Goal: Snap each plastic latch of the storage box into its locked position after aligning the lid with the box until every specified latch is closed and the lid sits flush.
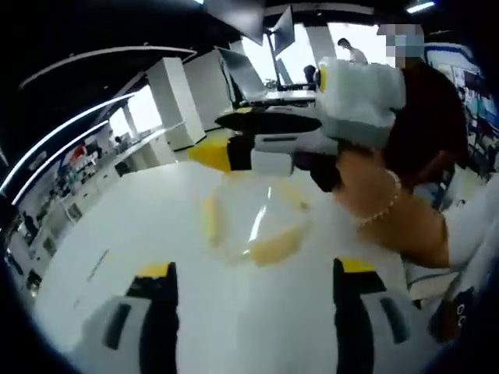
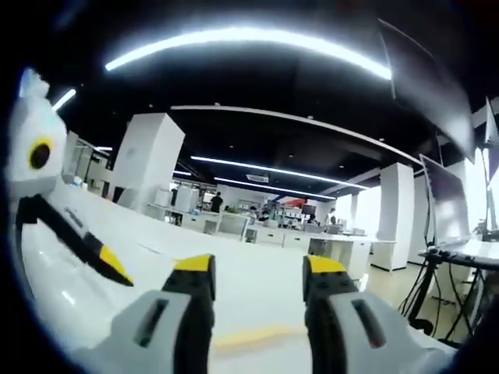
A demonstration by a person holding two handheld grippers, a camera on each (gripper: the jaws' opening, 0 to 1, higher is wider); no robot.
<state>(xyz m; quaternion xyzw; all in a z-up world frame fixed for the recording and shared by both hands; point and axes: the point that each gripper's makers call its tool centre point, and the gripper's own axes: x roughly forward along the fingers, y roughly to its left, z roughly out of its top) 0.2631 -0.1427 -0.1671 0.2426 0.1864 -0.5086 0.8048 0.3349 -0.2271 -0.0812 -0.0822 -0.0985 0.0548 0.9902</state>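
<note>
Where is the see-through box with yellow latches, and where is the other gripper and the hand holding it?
storage box [image 1: 253, 222]: left gripper view, clear lid top.
right gripper [image 1: 210, 153]: left gripper view, yellow jaw tips.
hand [image 1: 362, 183]: left gripper view, near the bracelet.

White tool [image 1: 253, 300] bodies, black yellow-tipped jaws; pearl bracelet [image 1: 383, 204], maroon top [image 1: 425, 117].

No lettering, label, brand, number or sign is sharp enough to read.
</note>
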